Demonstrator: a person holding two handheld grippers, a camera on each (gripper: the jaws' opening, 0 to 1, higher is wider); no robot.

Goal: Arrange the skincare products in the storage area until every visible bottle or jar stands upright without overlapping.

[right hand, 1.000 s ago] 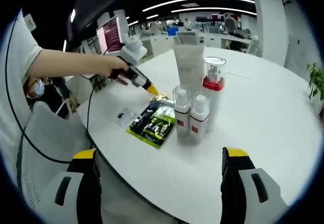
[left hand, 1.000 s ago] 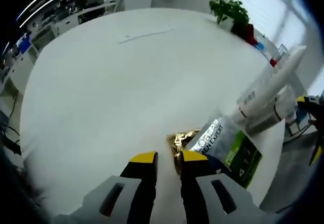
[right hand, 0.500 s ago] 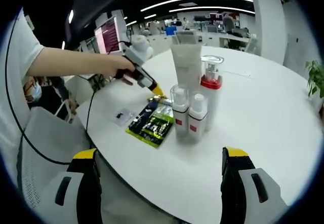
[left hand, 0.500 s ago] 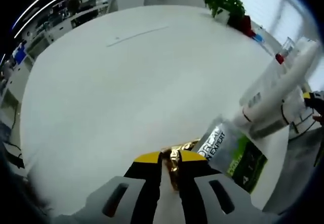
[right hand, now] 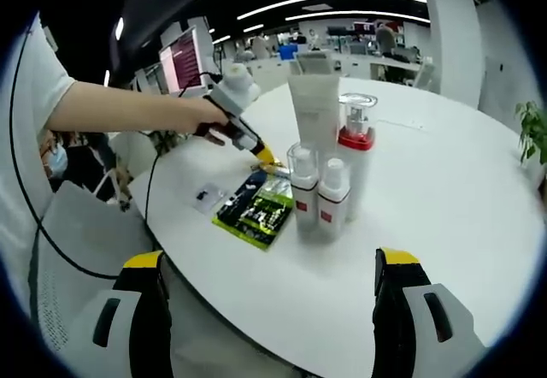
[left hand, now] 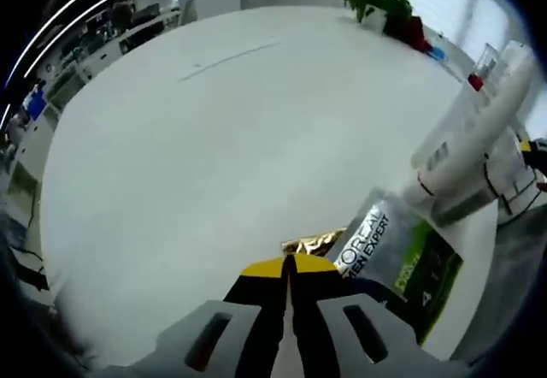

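green-and-black sachet [right hand: 259,205] lies flat on the white desk [right hand: 444,215], just beside the bottles [right hand: 320,194], its gold end [left hand: 312,243] pinched in the closed left gripper [left hand: 288,267]. tube [right hand: 314,104] and pump bottle [right hand: 357,151] stand upright behind them, close-packed. right gripper [right hand: 269,267] hangs wide open, holding nothing. judgement: bottles done; sachet remains to be stood up or placed.
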